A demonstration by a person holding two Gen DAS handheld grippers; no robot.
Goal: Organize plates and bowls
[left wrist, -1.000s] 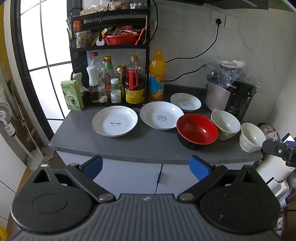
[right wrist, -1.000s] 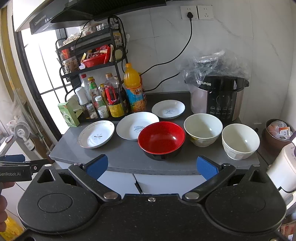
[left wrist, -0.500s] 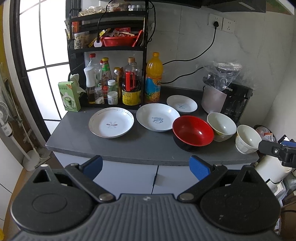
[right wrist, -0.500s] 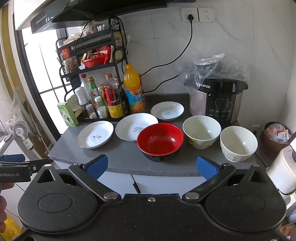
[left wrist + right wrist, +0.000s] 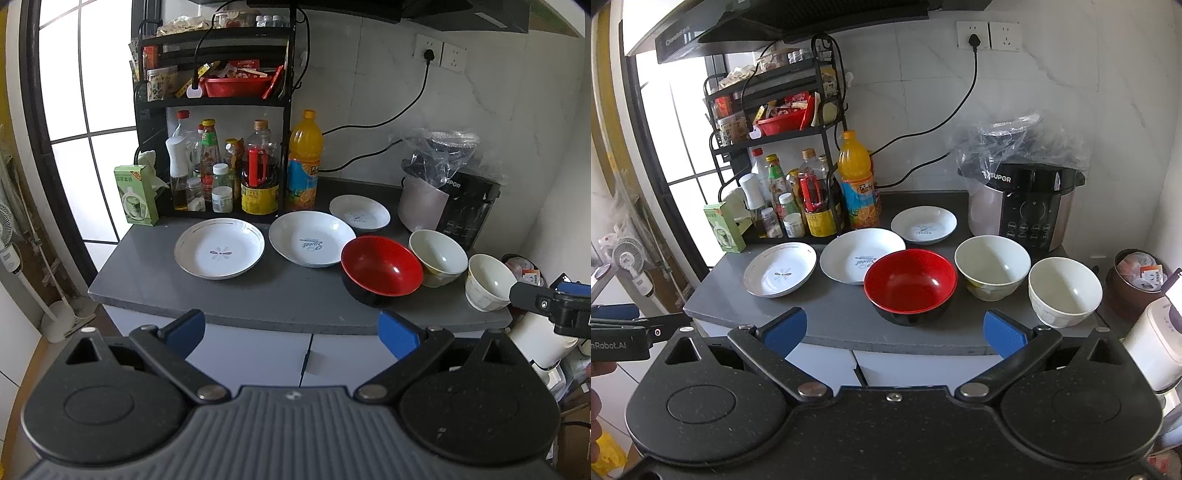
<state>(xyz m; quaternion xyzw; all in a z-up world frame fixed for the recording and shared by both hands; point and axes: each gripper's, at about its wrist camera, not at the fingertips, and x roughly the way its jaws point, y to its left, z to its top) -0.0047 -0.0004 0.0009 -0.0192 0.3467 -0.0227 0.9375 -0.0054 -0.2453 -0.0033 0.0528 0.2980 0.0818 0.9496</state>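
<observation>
From the left wrist, the left gripper (image 5: 291, 330) stood apart and empty short of the counter (image 5: 258, 295), where three plates (image 5: 219, 248) and three bowls (image 5: 381, 266) sat; the cooker (image 5: 448, 206) was half hidden. From the right wrist, the right gripper (image 5: 892, 328) gaped empty too; the cooker's panel (image 5: 1032, 218) showed, the left gripper cut off.

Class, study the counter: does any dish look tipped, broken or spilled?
Nothing stands out. The three plates lie flat, and the red bowl and two pale bowls stand upright, empty.
</observation>
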